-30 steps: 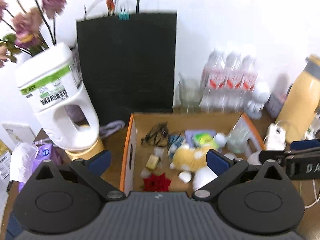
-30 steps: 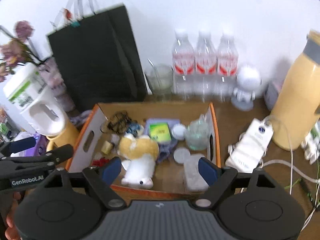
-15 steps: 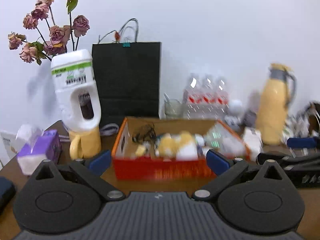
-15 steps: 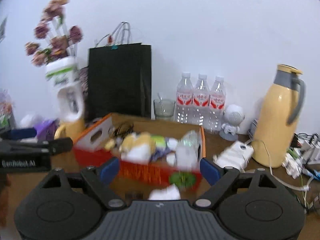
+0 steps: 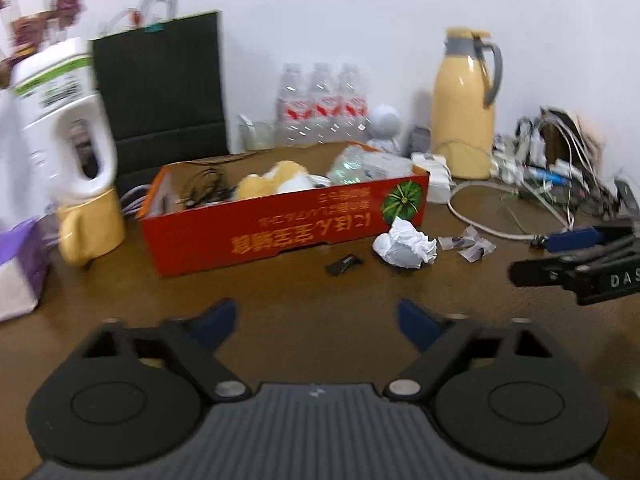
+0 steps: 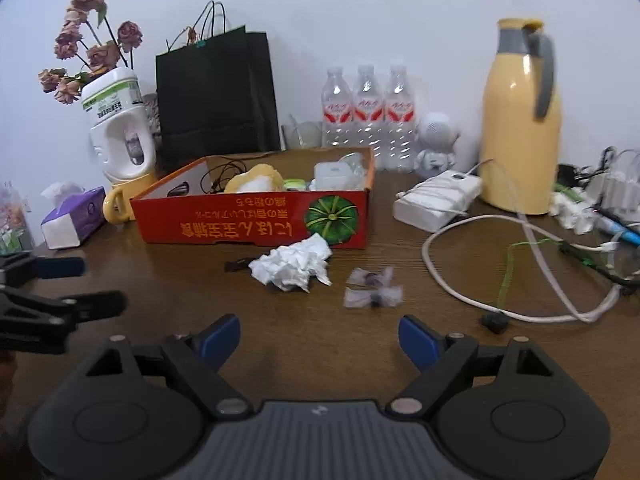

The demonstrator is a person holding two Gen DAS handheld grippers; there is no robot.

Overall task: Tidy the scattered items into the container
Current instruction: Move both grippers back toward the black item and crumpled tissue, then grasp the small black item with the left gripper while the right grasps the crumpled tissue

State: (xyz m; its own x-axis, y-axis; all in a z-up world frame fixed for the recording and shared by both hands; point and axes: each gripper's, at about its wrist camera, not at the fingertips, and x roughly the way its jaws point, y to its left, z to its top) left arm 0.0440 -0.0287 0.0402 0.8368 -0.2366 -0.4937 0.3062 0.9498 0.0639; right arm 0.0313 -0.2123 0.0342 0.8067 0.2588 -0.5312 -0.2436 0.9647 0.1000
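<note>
Three loose items lie on the brown table (image 6: 400, 360) in front of the red cardboard box (image 6: 256, 220): a crumpled white tissue (image 6: 292, 266) just off the box's front wall, a small black clip (image 6: 237, 265) close to its left, and two clear twisted wrappers (image 6: 372, 289) to its right. Box contents, as far as its rim allows: a yellow and white plush toy (image 5: 276, 180), tangled black wire, clear plastic packaging. Change noted: a second ago both cameras looked down into the box from above; now both grippers are lower and drawn back, facing its front wall across bare tabletop. Left gripper (image 5: 316, 320): jaws have just been closing partway, nothing between them, released. Right gripper (image 6: 319, 339): jaws spread, empty. Each gripper shows at the edge of the other's view. Reading: the last deposit appears finished and the hands are lined up for another pickup; the tissue sits nearest both. Unrelated goods behind: black paper bag (image 6: 216, 92), three water bottles (image 6: 368, 108), yellow thermos (image 6: 520, 120), white cable (image 6: 460, 280).
</note>
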